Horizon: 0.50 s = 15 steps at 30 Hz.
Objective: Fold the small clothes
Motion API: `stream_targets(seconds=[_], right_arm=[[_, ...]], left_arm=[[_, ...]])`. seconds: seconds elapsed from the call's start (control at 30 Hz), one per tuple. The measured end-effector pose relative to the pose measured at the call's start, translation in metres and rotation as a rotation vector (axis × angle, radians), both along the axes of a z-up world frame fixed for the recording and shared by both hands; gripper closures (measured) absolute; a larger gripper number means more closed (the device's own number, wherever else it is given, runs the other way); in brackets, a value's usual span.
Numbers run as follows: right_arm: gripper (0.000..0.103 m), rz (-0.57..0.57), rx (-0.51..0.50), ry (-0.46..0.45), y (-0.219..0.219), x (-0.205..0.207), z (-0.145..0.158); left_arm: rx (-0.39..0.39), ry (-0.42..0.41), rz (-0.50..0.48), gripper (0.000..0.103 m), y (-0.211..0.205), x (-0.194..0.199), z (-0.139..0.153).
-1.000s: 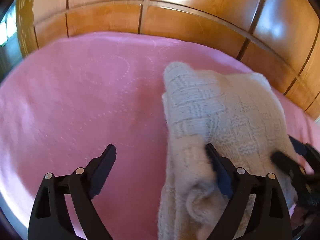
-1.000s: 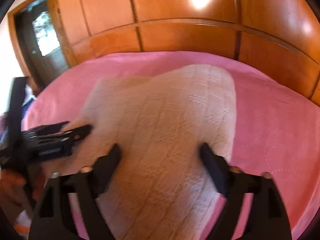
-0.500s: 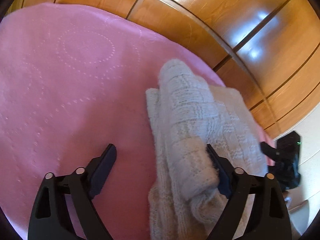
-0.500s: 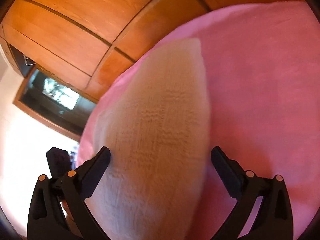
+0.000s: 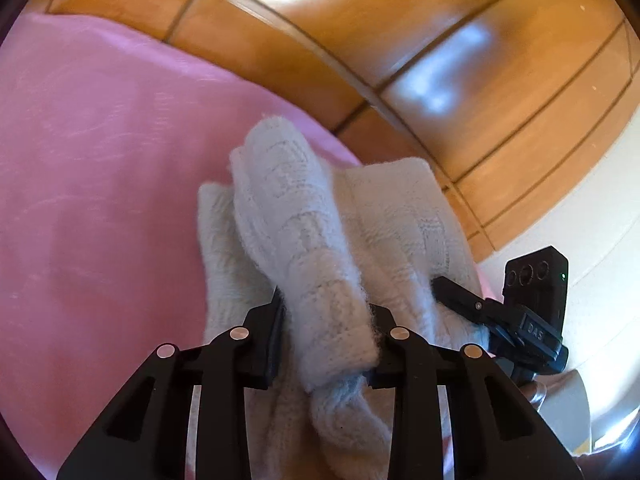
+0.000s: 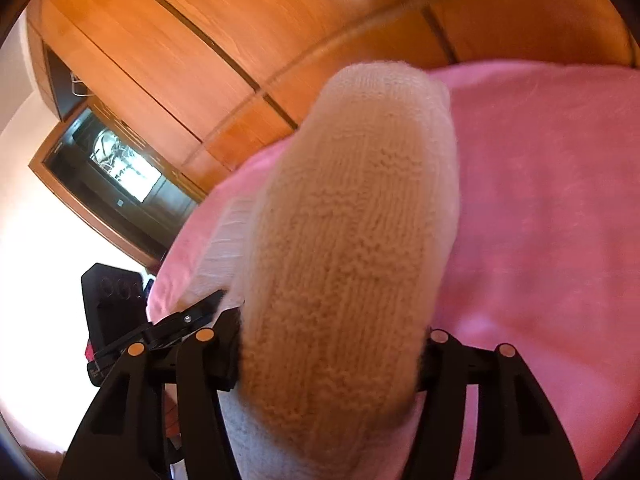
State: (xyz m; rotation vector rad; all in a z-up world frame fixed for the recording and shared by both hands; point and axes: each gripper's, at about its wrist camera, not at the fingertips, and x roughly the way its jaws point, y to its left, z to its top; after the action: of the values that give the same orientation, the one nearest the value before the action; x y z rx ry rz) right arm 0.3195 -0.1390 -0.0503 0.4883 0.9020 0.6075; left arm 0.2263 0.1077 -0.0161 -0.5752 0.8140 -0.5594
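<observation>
Both tongs have just been closing. The left tongs point(image 5: 326, 332) clamp a rolled fold of the cream knit point(image 5: 296, 216); the right tongs point(image 6: 332, 356) clamp its bunched edge above the pink bed point(image 6: 540, 200). Only the right view shows a dark doorway point(image 6: 116, 176).

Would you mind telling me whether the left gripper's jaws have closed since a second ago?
Yes. The left gripper has just been closing: its jaws, earlier wide apart over the pink blanket, now pinch a fold of the cream knit garment.

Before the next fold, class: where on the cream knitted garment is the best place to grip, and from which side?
Grip the knitted garment at its bunched near edge, coming from the near side. That raised ridge gives the left gripper and right gripper thickness to pinch; elsewhere it lies flat on the pink blanket.
</observation>
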Motion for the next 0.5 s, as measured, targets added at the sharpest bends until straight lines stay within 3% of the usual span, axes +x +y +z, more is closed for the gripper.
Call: stream_targets(seconds=[0.17,0.37,0.43,0.47,0.5], right_arm=[[0.046,-0.099,-0.036,-0.061,-0.062,-0.031,0.024],[0.046,-0.33,-0.073,-0.066,-0.174,-0.071,0.034],[0.045,-0.425,-0.092,-0.031,-0.212,-0.083,0.02],[0.043,-0.457,-0.111,-0.013,-0.223,-0.087,0.012],[0.041,-0.497,-0.136,0.019,-0.235,-0.092,0.001]], left_arm=[[-0.019,-0.039,-0.134,0.073,-0.069,-0.001,0.019],[0.018,-0.083,-0.344,0.073,-0.206,0.013,0.039],[0.074,-0.086,-0.399,0.073,-0.252,0.017,0.039],[0.135,-0.087,-0.424,0.073,-0.278,0.017,0.036],[0.26,-0.087,-0.424,0.073,-0.305,0.017,0.029]])
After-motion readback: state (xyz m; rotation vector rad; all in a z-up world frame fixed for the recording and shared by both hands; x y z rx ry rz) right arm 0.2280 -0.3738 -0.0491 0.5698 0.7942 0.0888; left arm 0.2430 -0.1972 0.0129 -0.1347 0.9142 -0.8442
